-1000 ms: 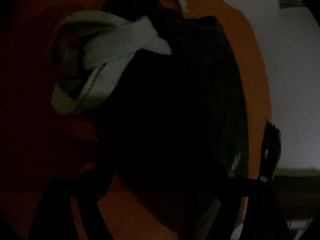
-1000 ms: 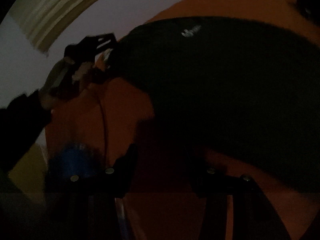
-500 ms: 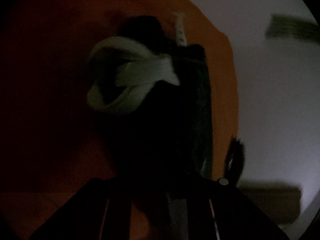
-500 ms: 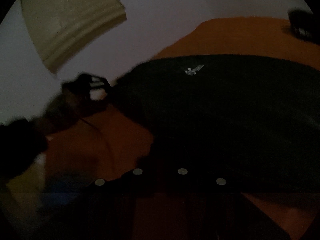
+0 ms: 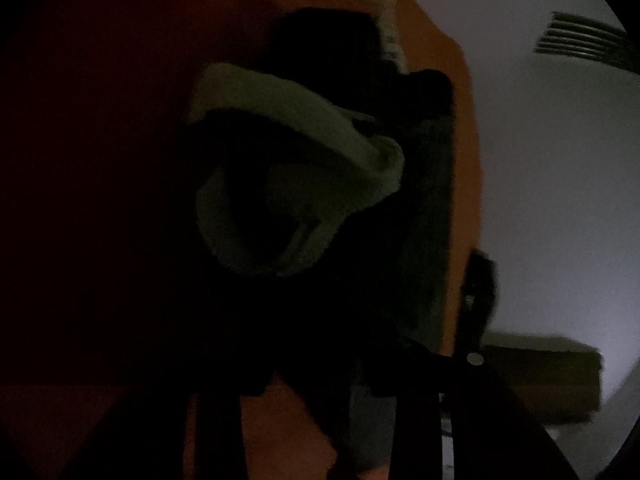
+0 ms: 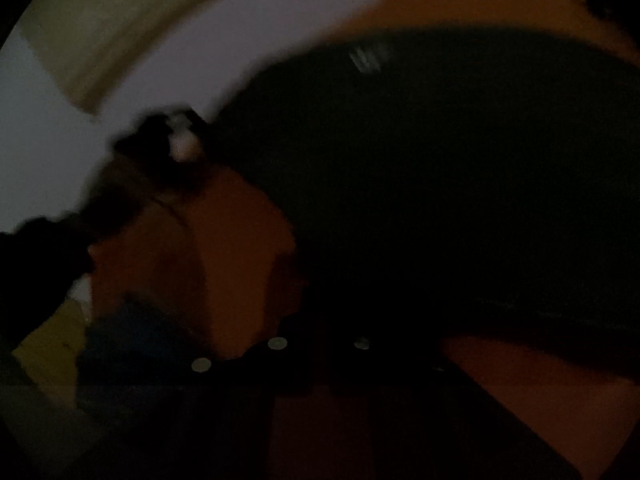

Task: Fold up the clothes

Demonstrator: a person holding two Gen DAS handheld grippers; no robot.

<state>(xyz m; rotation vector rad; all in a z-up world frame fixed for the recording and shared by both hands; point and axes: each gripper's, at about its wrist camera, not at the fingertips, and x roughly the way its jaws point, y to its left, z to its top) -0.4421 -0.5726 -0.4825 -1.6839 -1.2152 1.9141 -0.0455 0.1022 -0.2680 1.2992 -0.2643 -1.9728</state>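
dark garment (image 6: pixel 440 184) spread on orange surface (image 6: pixel 460 4), edges lost in gloom | pale garment (image 5: pixel 296 168) bunched on it | right gripper (image 6: pixel 320 344) closed on dark garment's edge | left gripper (image 5: pixel 320 380) jaws just opening, grip unclear

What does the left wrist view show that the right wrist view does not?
Only the left wrist view shows the pale garment bunched on the dark clothing, and a wall vent. Only the right wrist view shows a small pale logo on the dark garment and a beige panel on the wall. Both show the orange surface and dark clothing.
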